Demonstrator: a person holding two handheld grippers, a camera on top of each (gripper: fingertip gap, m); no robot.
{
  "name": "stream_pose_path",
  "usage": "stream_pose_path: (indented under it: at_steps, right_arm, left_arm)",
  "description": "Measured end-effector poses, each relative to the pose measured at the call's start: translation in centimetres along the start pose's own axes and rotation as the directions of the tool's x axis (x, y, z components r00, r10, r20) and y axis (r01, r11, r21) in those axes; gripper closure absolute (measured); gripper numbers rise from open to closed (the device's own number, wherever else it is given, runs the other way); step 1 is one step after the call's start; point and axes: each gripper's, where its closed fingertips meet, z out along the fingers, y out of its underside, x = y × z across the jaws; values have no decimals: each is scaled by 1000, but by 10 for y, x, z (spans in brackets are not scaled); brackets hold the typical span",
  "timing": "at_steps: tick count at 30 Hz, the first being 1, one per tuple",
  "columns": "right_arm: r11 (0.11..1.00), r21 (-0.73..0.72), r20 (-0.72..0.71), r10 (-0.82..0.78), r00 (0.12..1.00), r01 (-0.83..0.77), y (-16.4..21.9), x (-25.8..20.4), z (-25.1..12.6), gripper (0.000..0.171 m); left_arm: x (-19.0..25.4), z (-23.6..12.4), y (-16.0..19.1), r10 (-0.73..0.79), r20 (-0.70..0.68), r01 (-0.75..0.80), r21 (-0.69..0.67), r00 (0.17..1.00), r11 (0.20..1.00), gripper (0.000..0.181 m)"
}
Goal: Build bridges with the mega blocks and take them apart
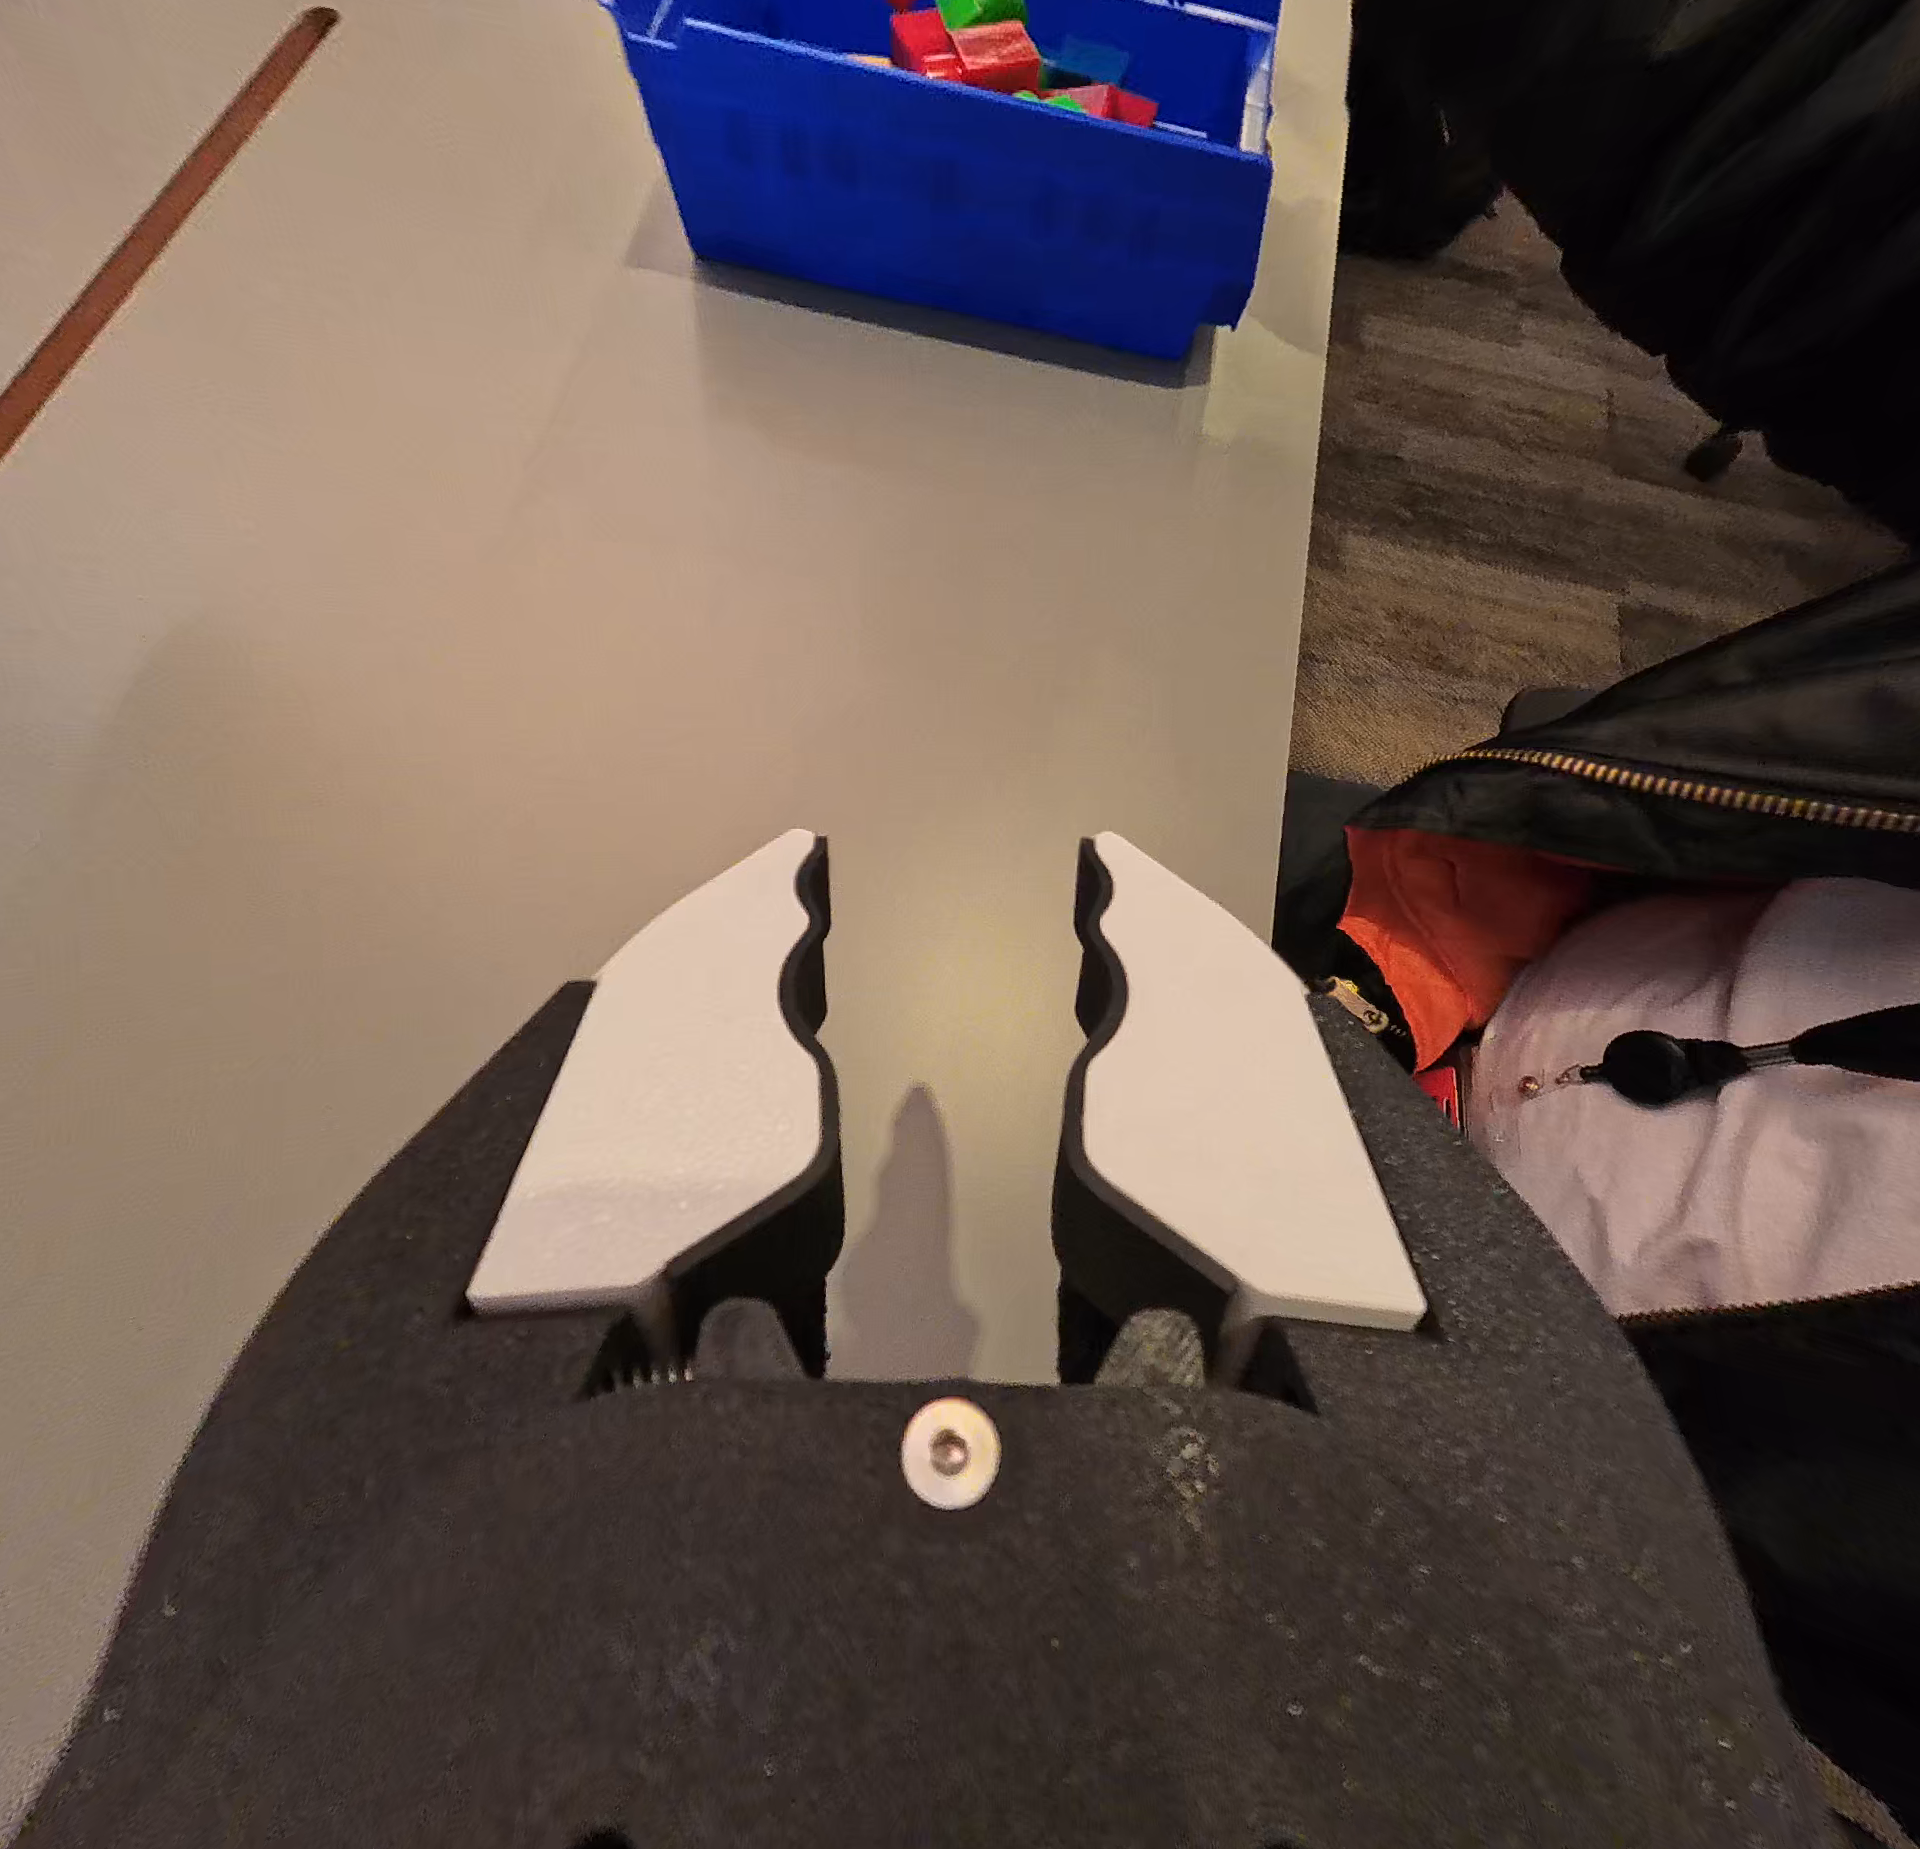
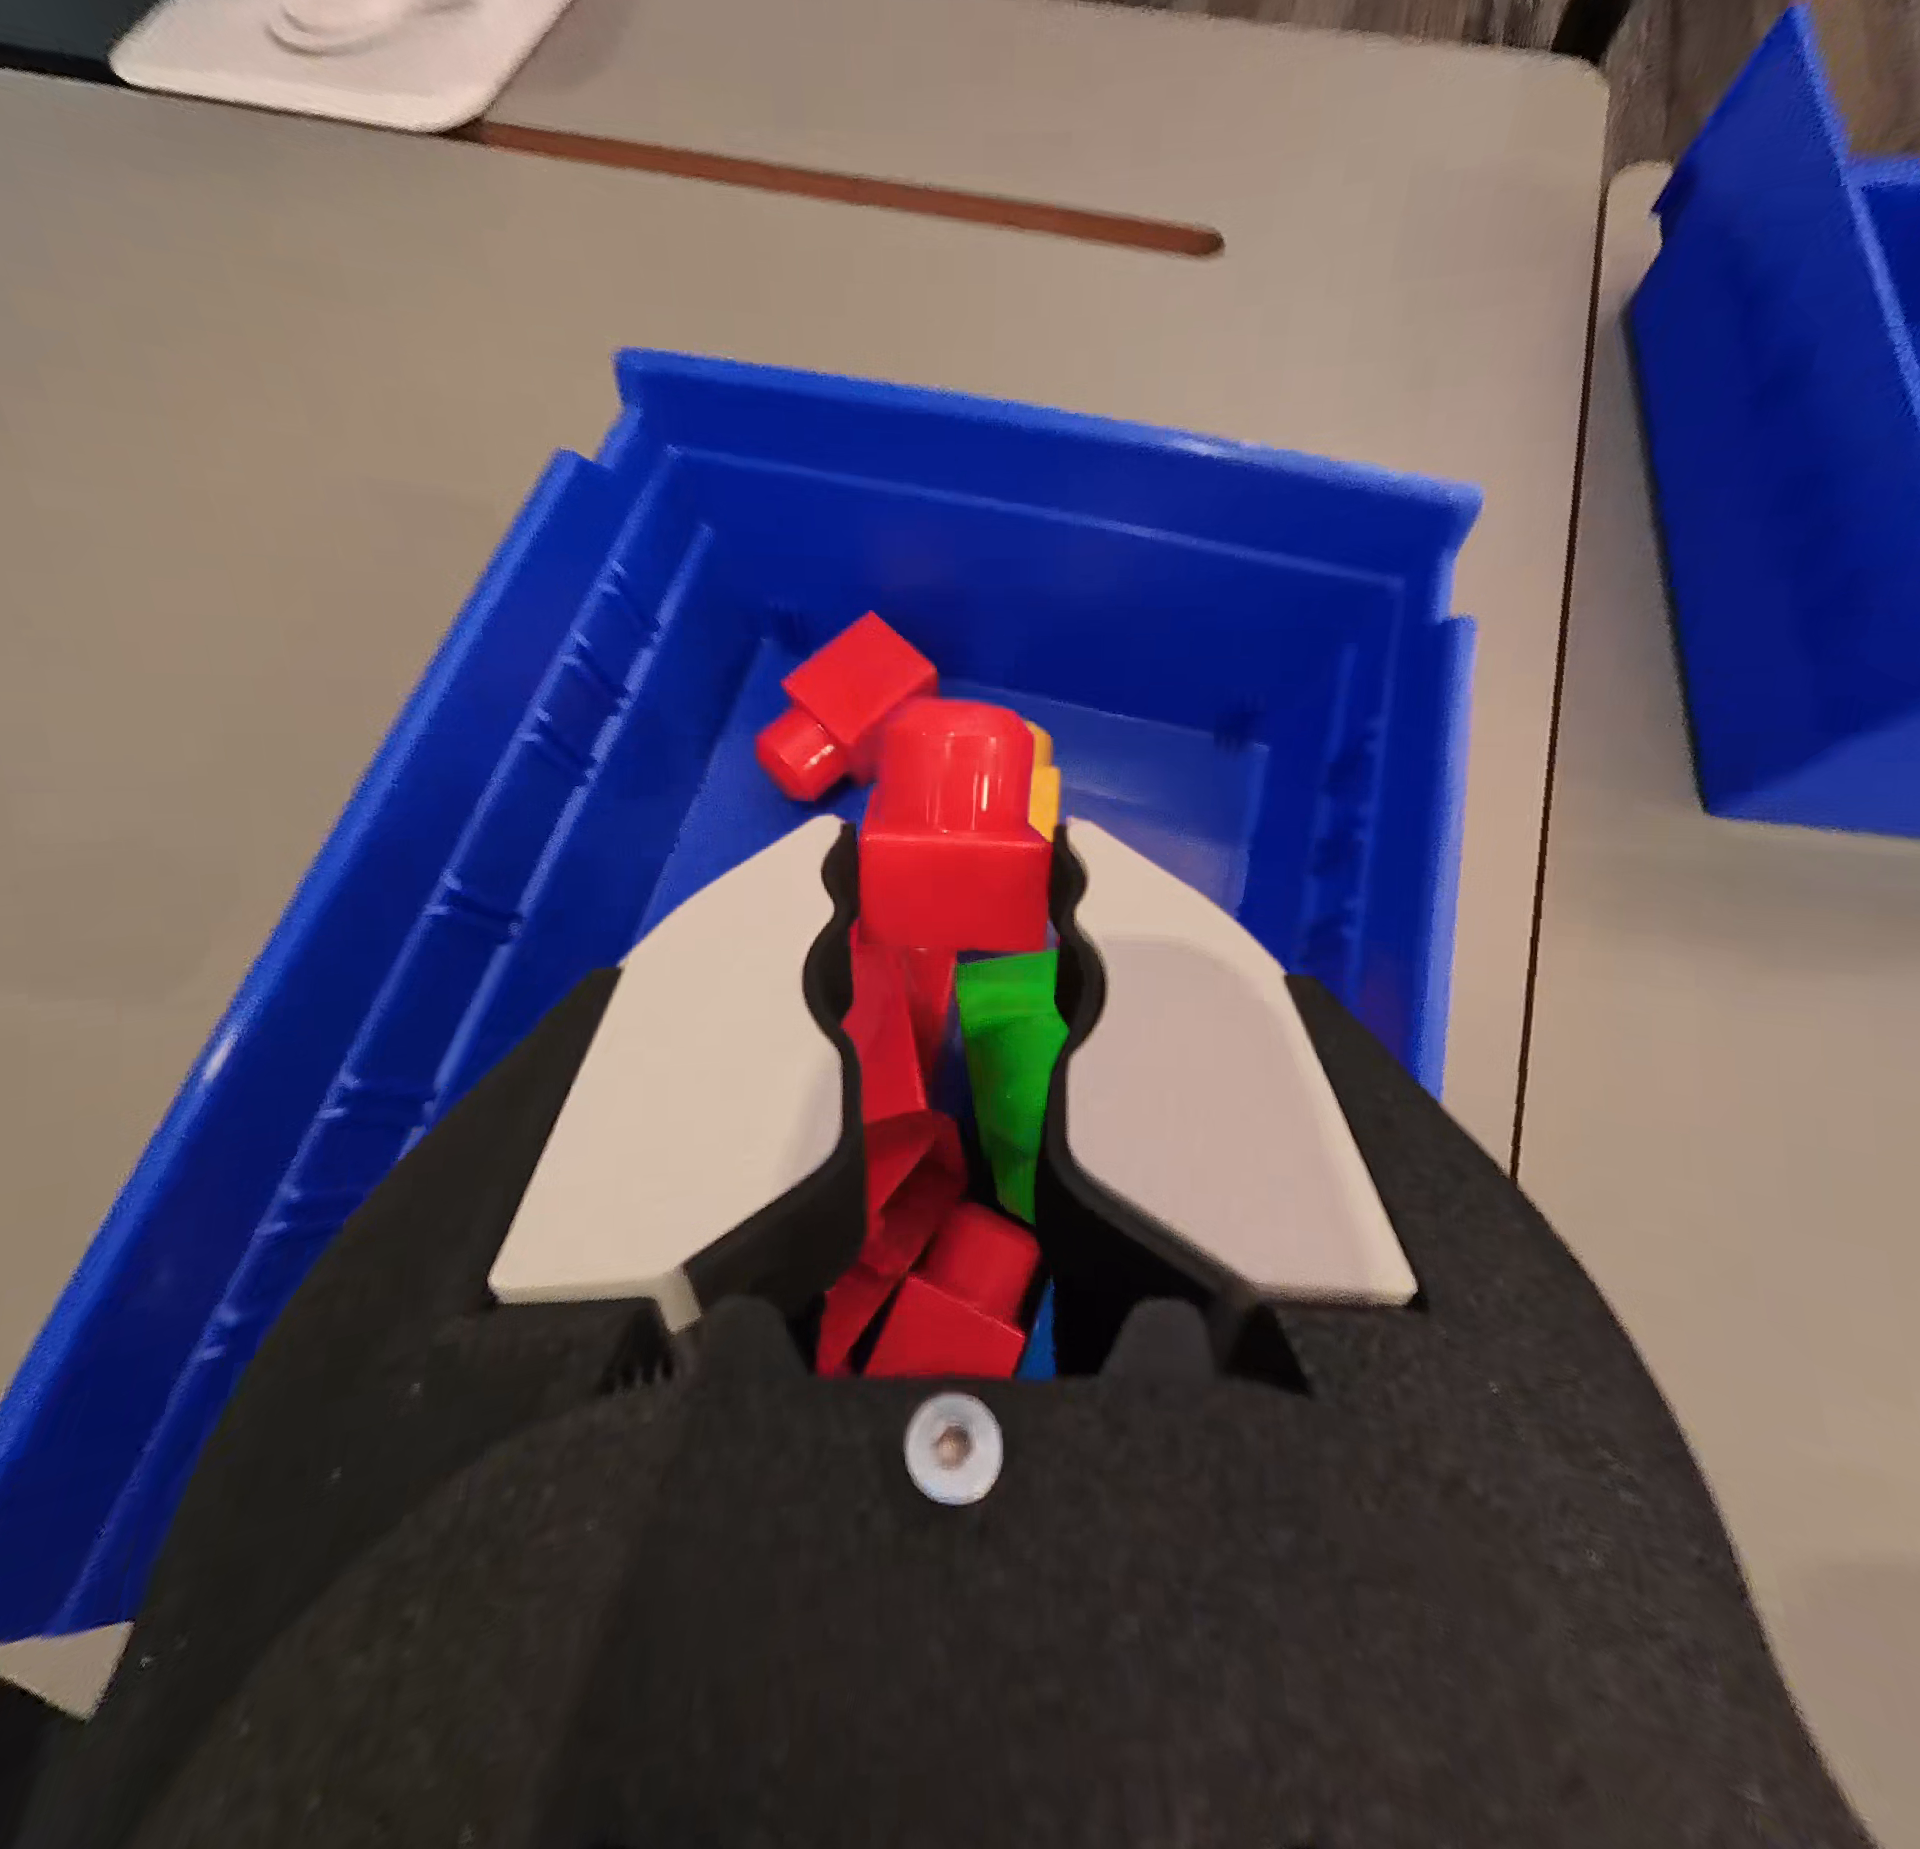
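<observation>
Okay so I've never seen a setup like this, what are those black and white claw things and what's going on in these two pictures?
Those claws are hand-held grippers: a person holds one in each hand, and each carries a camera looking forward along its two fingers. So each picture is one gripper's own view.

The left wrist view shows the left gripper open and empty above a bare grey table. Ahead sits a blue bin with red and green blocks inside. At the right edge is the person's dark jacket.

The right wrist view looks down into that blue bin. The right gripper is closed on a red block, with a second red block and a green block lying in the bin below. A second blue bin stands farther right, and a white tray at the far left.
</observation>
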Motion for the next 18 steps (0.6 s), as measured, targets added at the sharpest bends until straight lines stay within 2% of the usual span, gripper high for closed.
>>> stream_pose_path:
  at_steps: [5,10,13,18]
  right_arm:
    - [999,-43,-19,26,999,-27,12,9,6,136]
    - [998,57,-47,40,998,-38,-3,11,-11,133]
    - [994,108,-72,42,997,-34,-13,11,-26,129]
    - [985,169,-9,33,999,-31,-24,-16,-43,128]
  left_arm:
    - [-11,-33,6,-55,61,52,50,997,997,136]
    - [-28,-77,25,-117,160,102,101,980,990,136]
    - [-44,-110,44,-179,227,148,148,957,978,136]
    - [-76,-171,90,-296,365,233,208,882,950,137]
